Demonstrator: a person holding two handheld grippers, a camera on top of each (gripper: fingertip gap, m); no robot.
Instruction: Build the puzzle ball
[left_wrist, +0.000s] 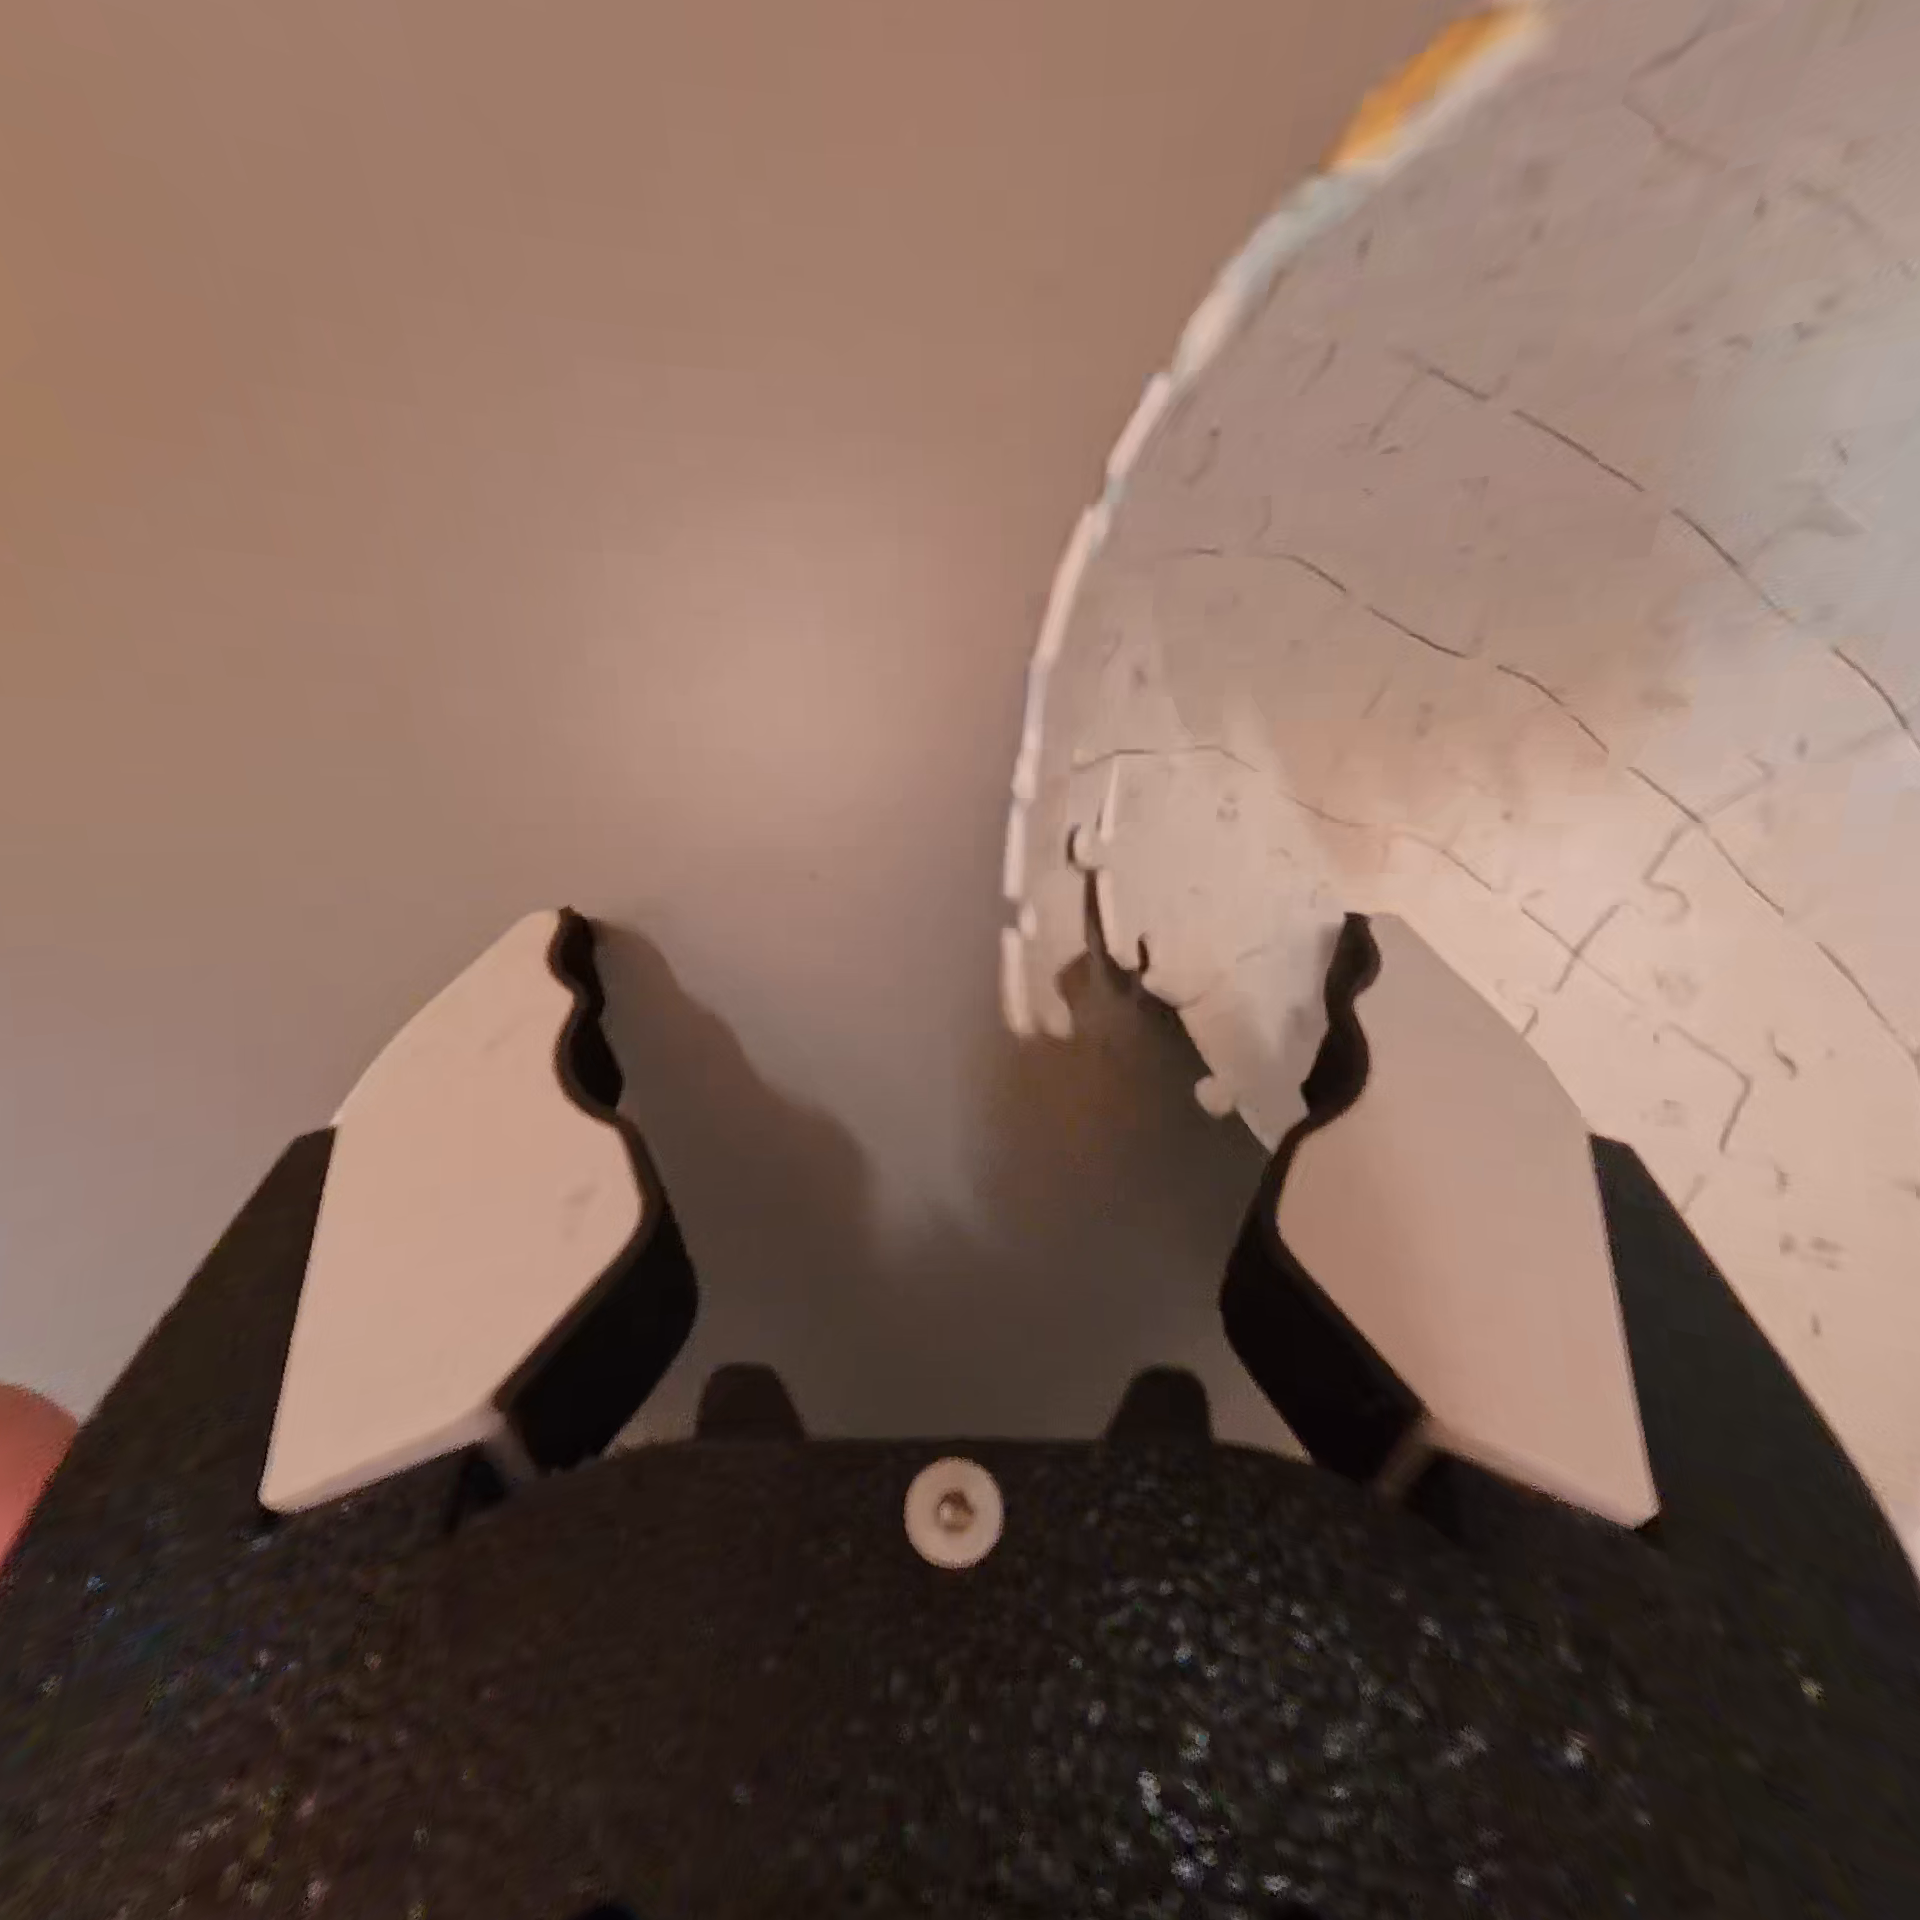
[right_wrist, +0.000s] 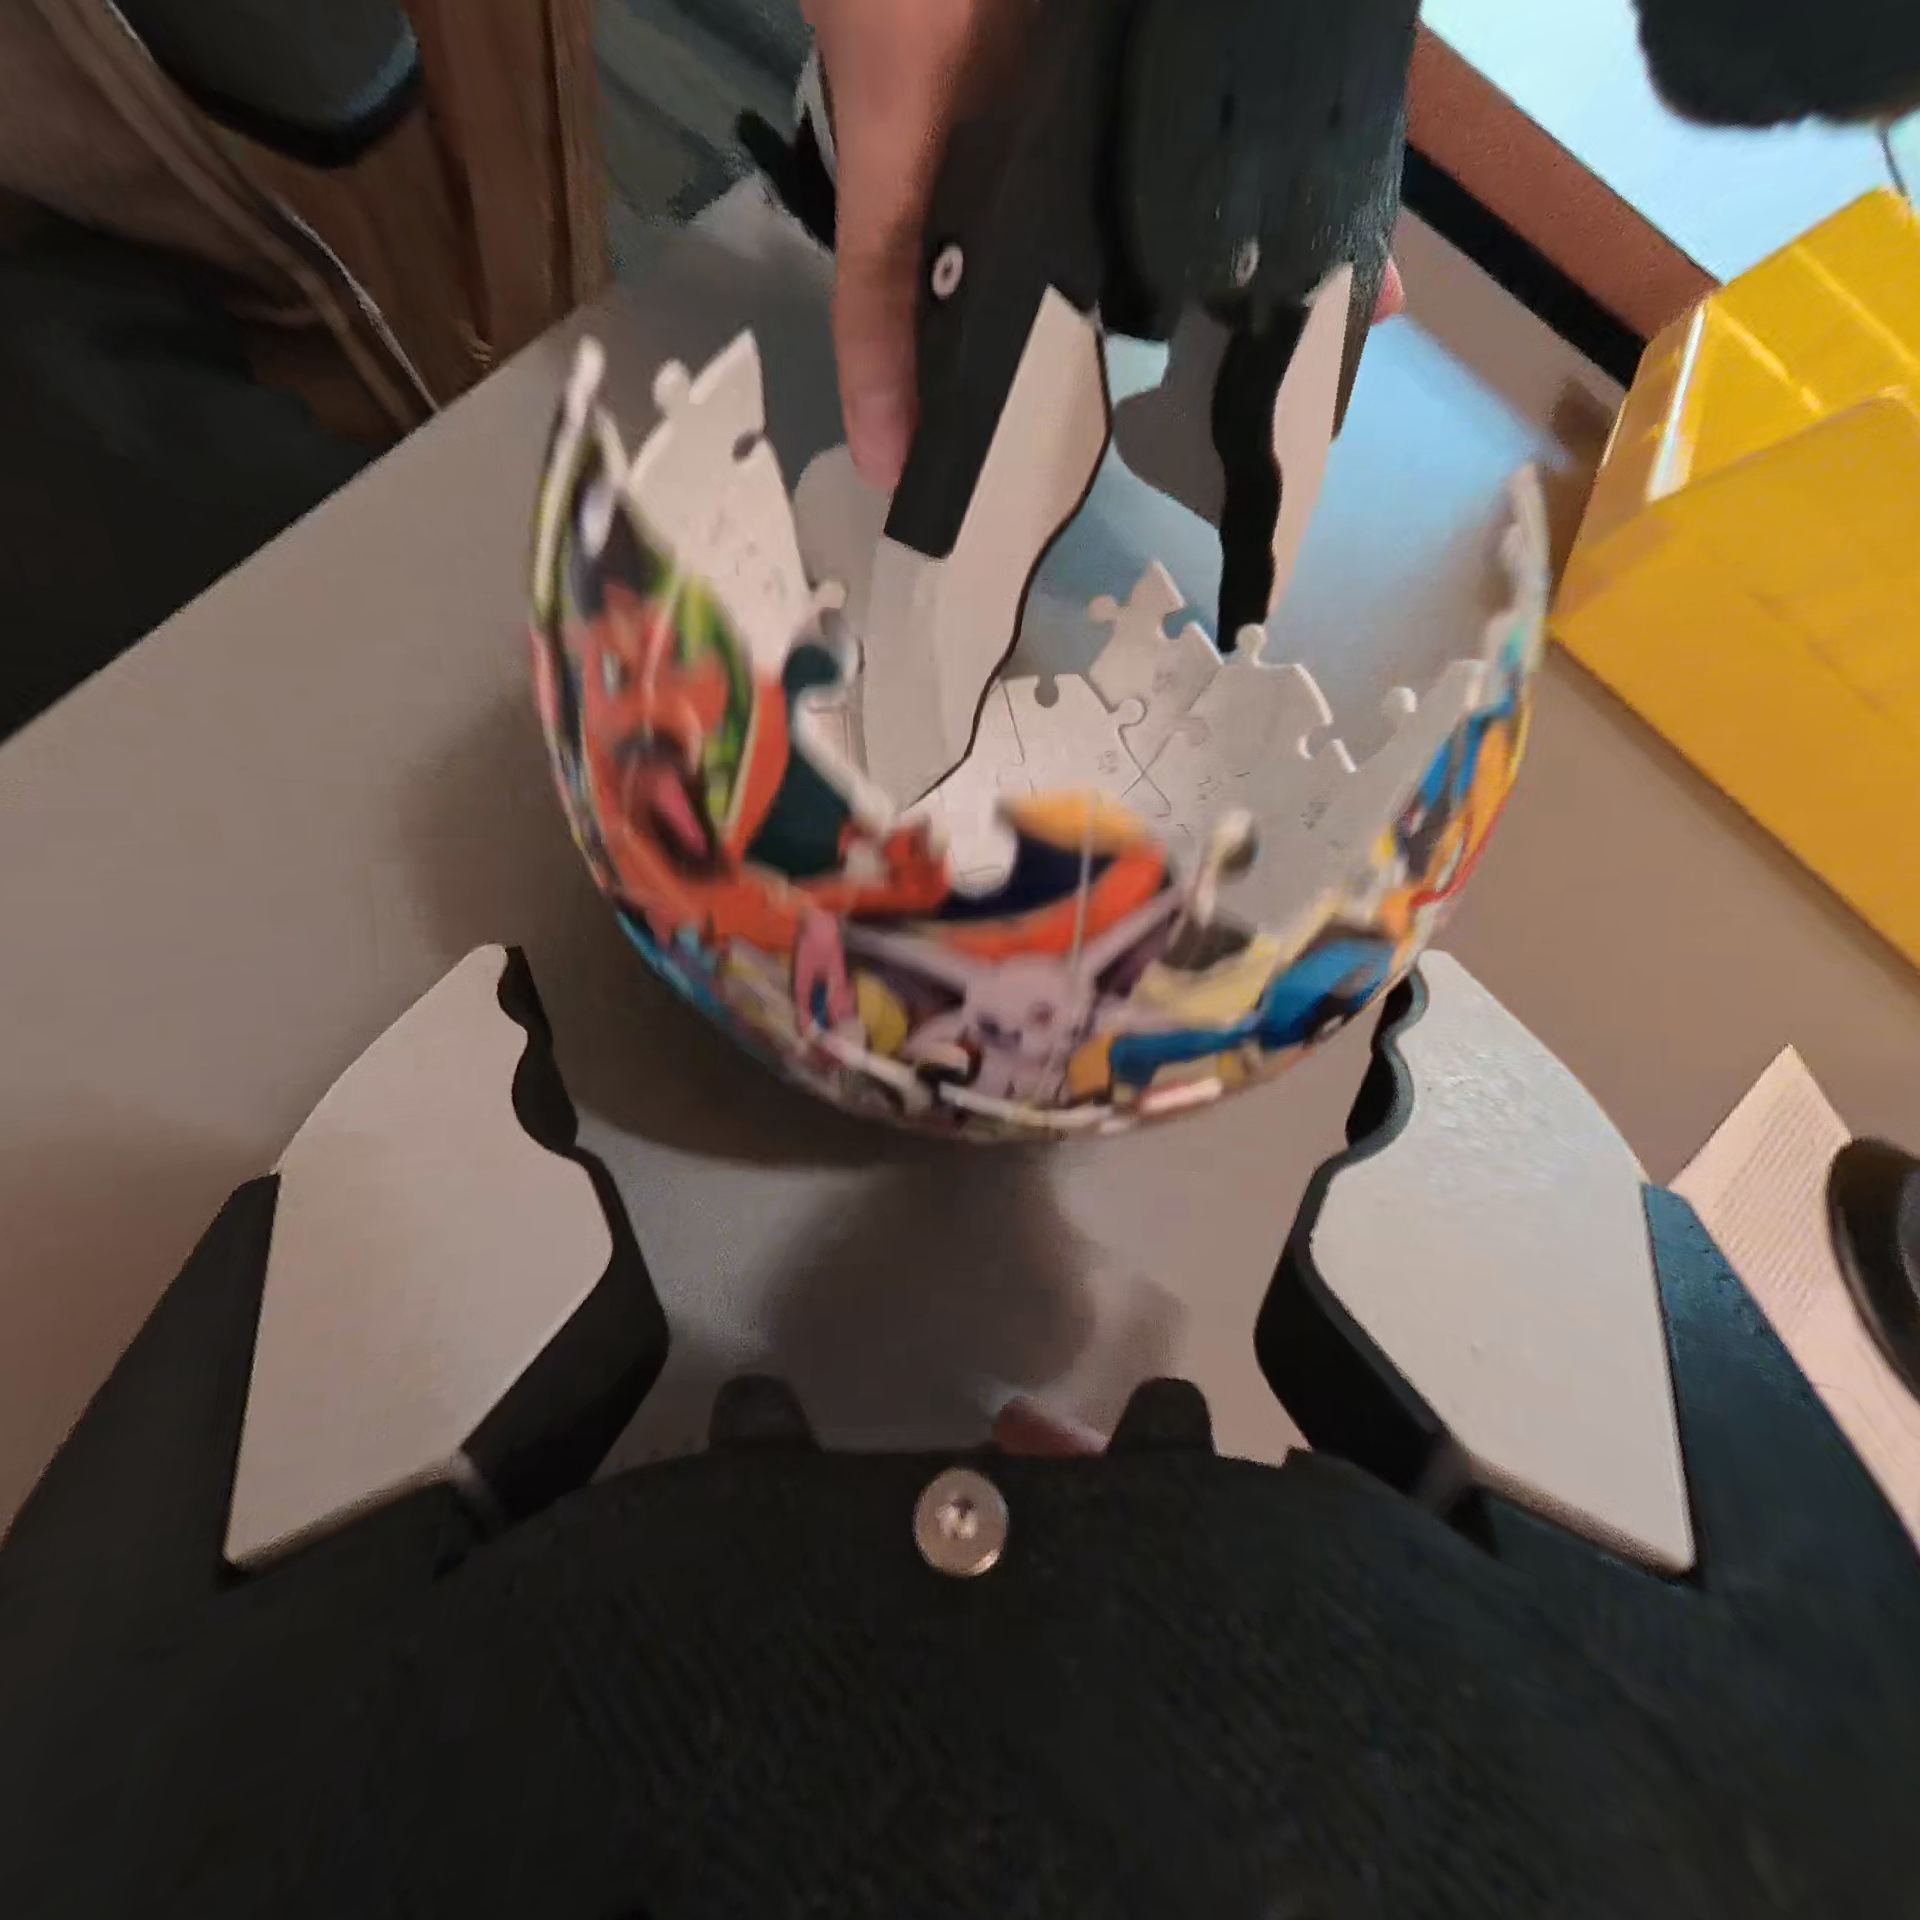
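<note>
Left claw (left_wrist: 971, 935) is sitting wide open with nothing between its fingers — in the right wrist view it is reaching down from above, one finger (right_wrist: 935, 665) dipping inside the puzzle ball (right_wrist: 1039, 894), the other finger (right_wrist: 1252, 520) hanging over the far rim. Whether either finger is touching the shell is hard to tell; the picture is blurred. A hand (right_wrist: 883, 260) is gripping that claw's handle.

Right claw (right_wrist: 951, 997) is also spread wide and empty, hovering just short of the ball's near side, fingers flanking it without clear contact.

Puzzle ball is resting on the table (right_wrist: 260, 831) as a half-built bowl — colourful cartoon print outside, plain white inside, jagged open rim facing up. In the left wrist view only its white inner wall (left_wrist: 1507, 675) is showing, filling the right side, with the table surface beyond.

Yellow bin (right_wrist: 1766, 540) is standing on the table to the right of the ball, well apart from it.
</note>
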